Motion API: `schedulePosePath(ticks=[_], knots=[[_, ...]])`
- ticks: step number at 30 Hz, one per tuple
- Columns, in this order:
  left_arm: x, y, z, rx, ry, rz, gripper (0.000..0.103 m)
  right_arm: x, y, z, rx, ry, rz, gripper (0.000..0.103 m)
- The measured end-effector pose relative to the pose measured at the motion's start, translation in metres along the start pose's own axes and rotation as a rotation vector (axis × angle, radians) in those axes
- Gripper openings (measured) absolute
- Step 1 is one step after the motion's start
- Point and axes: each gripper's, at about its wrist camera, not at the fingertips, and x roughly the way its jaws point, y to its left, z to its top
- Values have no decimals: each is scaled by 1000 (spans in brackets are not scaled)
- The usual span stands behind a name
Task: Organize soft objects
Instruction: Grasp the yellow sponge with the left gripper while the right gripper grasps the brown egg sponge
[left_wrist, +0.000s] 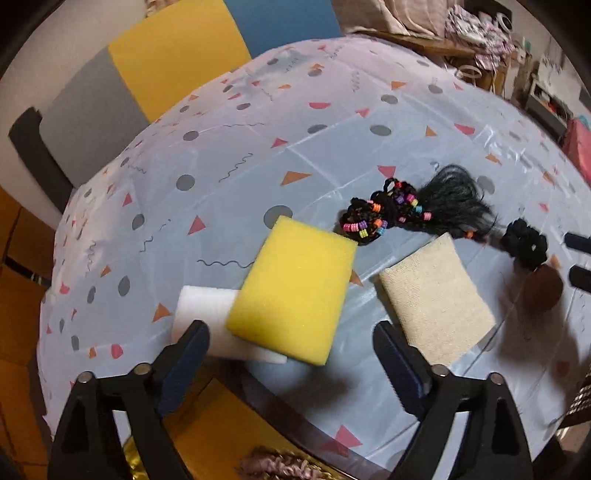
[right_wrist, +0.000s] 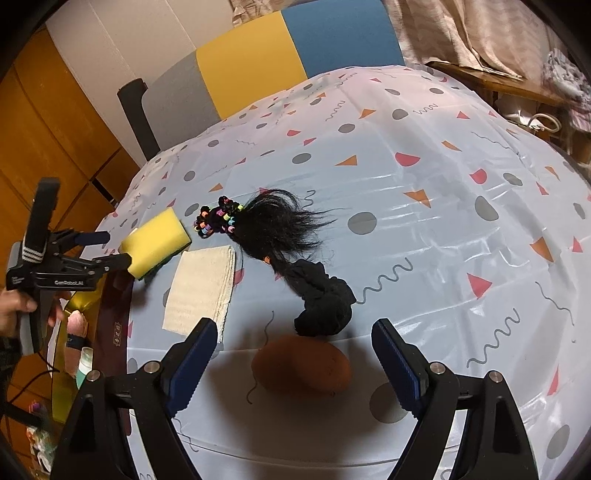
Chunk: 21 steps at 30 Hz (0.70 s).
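Five soft things lie on our patterned tabletop (left_wrist: 332, 155). The yellow foam sponge block (left_wrist: 295, 288) lies askew over a white foam pad (left_wrist: 201, 310), at twelve o'clock from our left gripper (left_wrist: 291, 354), whose fingers stand spread and empty. Our right gripper (right_wrist: 295, 354), fingers also spread, hovers over the brown felt oval (right_wrist: 303, 365), with the black fabric scrunchie (right_wrist: 321, 302) at twelve o'clock. Closing there might snag the scrunchie too, since the two lie so near.
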Motion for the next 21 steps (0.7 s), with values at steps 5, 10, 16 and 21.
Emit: schedulePosePath(ticks=[5,10,16,21], knots=[[9,-3,-1,18,7,-14,97,2,1,1,-7,3,2,86],[25,-3,-2,22,40,-6,97,3,4,0,-22,4,-4,86],[43,-2,1,11,63,24,73,5,2,0,-18,9,-8,87],[37,7,-1,-54,31,10,70,5,3,-1,-25,6,-9,87]])
